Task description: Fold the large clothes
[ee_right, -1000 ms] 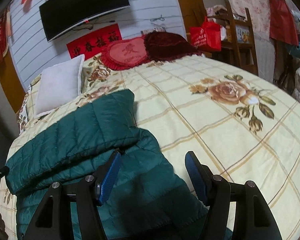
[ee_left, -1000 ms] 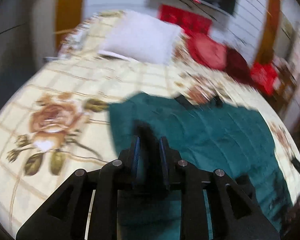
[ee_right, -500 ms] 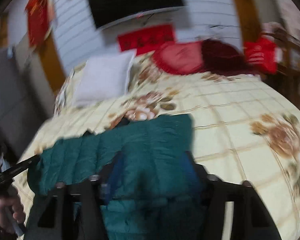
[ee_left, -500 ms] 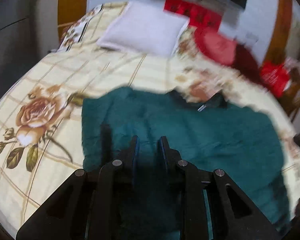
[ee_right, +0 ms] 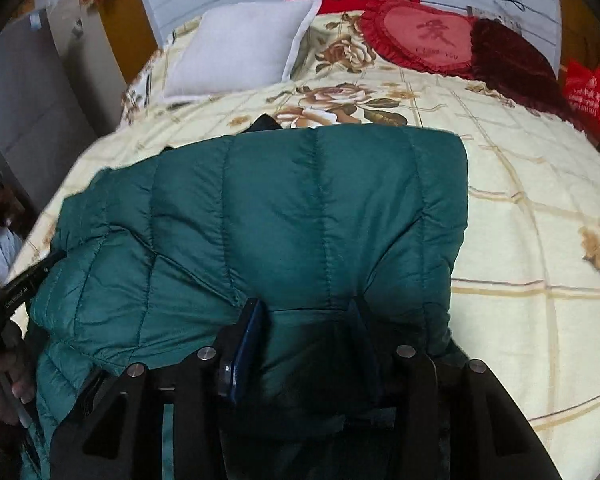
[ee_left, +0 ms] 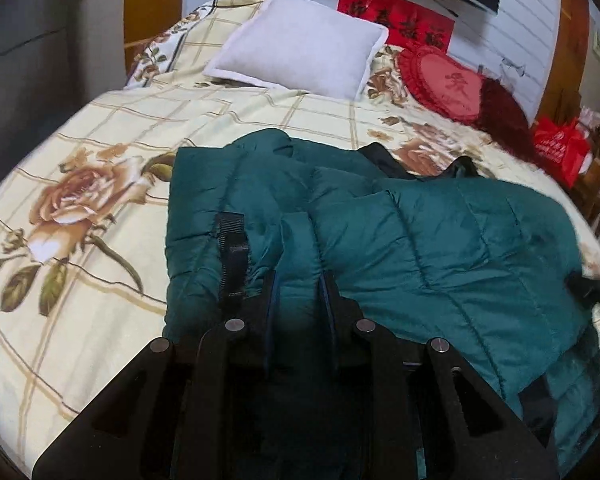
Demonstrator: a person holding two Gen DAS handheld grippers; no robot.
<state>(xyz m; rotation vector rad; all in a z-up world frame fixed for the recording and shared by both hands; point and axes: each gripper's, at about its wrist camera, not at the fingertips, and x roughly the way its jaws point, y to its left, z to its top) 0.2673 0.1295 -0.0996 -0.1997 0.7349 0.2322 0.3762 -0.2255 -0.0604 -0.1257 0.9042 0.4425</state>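
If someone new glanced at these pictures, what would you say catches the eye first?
The dark green quilted jacket, spread over the near middle of the floral bedspread, with both sets of jaws closed on its puffy fabric. Next, the red heart-shaped cushion and the white pillow at the head of the bed.
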